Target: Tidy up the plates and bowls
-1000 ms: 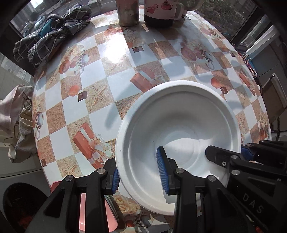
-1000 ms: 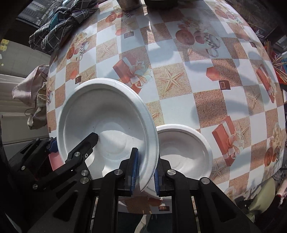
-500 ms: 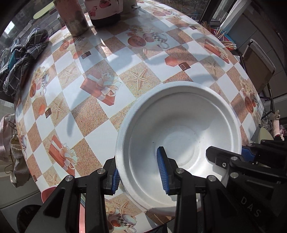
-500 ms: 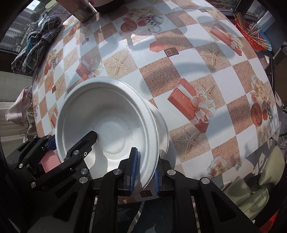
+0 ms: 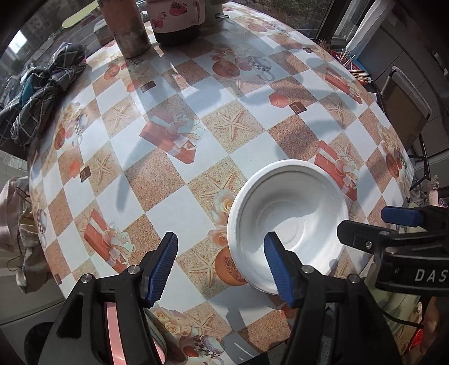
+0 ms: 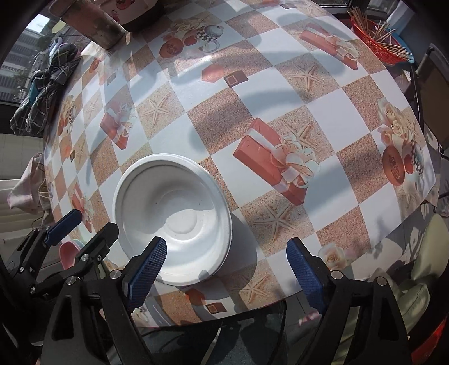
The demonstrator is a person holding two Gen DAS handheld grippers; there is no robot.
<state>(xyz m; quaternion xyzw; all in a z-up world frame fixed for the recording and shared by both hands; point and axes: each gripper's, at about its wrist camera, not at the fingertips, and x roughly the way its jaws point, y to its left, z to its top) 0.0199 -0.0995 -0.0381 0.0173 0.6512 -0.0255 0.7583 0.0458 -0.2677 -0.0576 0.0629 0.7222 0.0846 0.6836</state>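
Sunlit checkered tablecloth [image 5: 179, 196] is covering the round table where we are working. Both our left gripper [image 5: 221, 264] and right gripper [image 6: 223, 269] are hanging spread, holding nothing. White bowl [image 6: 174, 213], smooth and thin-rimmed, is sitting near the table's front edge; we are risking nudging it off, since it looks light and slippery.

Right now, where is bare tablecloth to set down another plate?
The broad middle of the table is free, between the white bowl stack near the front edge and the brown cup and jug at the back. The plaid cloth crowds the left edge.
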